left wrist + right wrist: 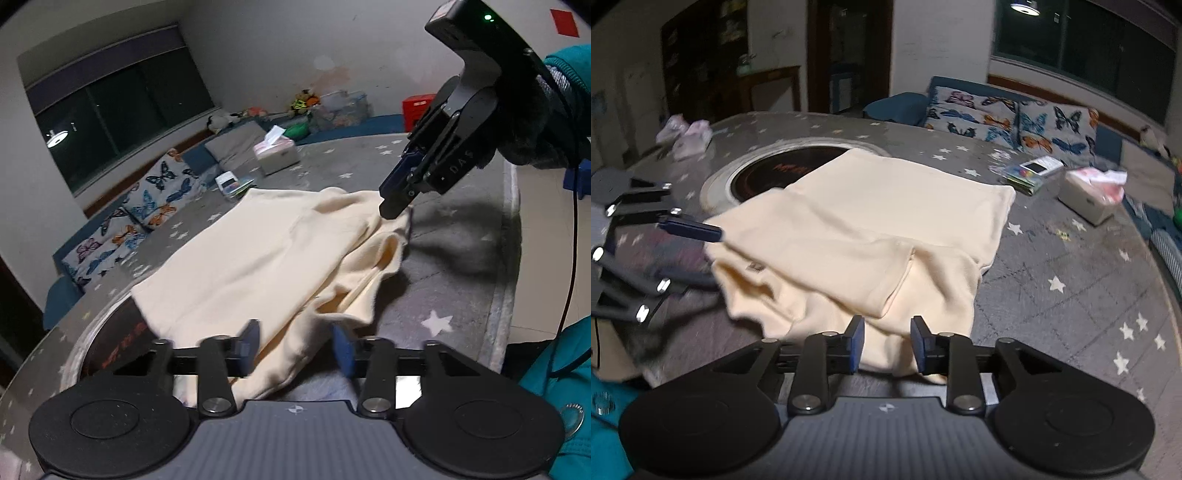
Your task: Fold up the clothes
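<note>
Motion blur smears the left hand-held gripper [295, 341]; its fingers stand spread with a fold of the cream garment [258, 258] between them, contact unclear. The right hand-held gripper [887, 341] is part-open around the near hem, apparently not pinching. Beyond both, the garment lies half-folded on the bench [1052, 266], partly covering a round hob [768, 173].

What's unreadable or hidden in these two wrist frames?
- Left wrist view: the cooktop lettering is mostly covered by the cream garment.
- Left wrist view: whether the right gripper pinches cloth; its fingertips merge with the fabric edge.
- Right wrist view: the left gripper is motion-blurred and cut by the frame edge.
- Right wrist view: the tag on the garment is too small to read.
</note>
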